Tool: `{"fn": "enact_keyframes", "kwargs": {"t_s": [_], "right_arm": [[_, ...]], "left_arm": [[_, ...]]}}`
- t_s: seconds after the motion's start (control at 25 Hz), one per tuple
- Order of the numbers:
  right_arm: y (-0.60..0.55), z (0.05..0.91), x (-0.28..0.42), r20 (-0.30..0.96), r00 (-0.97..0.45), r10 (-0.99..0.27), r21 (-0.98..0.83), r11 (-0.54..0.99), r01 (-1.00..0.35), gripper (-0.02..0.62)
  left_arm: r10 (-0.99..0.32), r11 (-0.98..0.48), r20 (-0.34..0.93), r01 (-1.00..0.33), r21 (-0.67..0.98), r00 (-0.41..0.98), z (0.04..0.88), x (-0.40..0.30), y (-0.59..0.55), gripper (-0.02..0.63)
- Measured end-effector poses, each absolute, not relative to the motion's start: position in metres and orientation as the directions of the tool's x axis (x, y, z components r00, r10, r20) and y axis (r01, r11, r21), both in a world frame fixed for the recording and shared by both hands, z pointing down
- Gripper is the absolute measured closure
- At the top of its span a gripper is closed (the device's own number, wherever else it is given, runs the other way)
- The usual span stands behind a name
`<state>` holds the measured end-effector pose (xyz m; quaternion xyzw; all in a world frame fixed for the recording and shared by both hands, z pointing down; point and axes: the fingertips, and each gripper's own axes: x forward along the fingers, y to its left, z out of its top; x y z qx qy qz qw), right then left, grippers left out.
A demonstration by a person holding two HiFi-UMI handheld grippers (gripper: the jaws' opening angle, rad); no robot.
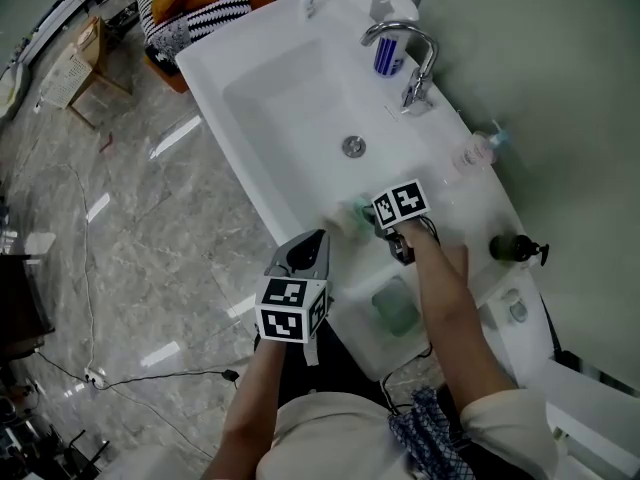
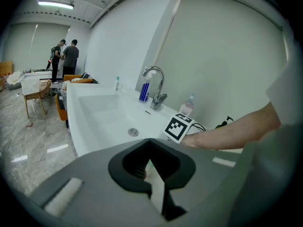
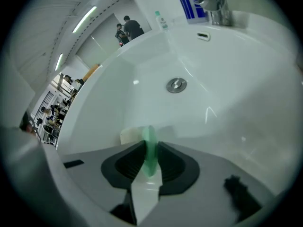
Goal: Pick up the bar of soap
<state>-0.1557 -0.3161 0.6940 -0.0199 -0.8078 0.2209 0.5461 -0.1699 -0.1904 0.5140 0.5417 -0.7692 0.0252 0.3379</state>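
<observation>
Bar of soap (image 3: 149,135), green, pinched edge-on in right tongs (image 3: 150,146), low centre of frame, over the sink (image 3: 227,126). Left tongs (image 2: 150,143) pressed together, empty. Grasp looks done; lifting clear probably remains. Drain (image 3: 176,85) beyond.

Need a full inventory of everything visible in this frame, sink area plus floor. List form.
white sink basin: 1, white, centre
chrome drain plug: 1, silver, basin floor
chrome faucet: 1, silver, back rim
blue-striped tube: 1, blue and white, behind faucet
small green-capped bottle: 1, clear, far rim corner
clear blue-capped bottle: 1, counter right of faucet
dark pump bottle: 1, black, counter right
pale green tray: 1, near rim
wooden stool: 1, tan, floor upper left
green bar of soap: 1, between right jaws
left gripper: 1, grey, jaws together, above near rim
right gripper: 1, grey, jaws closed on soap over basin
</observation>
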Motion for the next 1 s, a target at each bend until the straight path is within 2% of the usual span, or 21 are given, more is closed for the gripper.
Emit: {"fn": "enact_keyframes", "kwargs": {"t_s": [0.24,0.56,1.0], "right_arm": [[-0.322,0.701,-0.162,0.849,-0.417,0.325,-0.45,0.857,-0.249,0.499],[-0.326,0.702,-0.166,0.846,-0.417,0.332,-0.456,0.855,-0.245,0.497],[-0.339,0.708,-0.158,0.876,-0.388,0.286,-0.403,0.875,-0.266,0.494]], "left_arm": [[-0.801,0.432,0.565,-0.844,0.318,-0.197,0.519,-0.171,-0.185,0.599],[-0.779,0.458,0.591,-0.835,0.306,-0.21,0.526,-0.17,-0.182,0.598],[-0.771,0.463,0.601,-0.834,0.299,-0.212,0.529,-0.17,-0.186,0.6]]}}
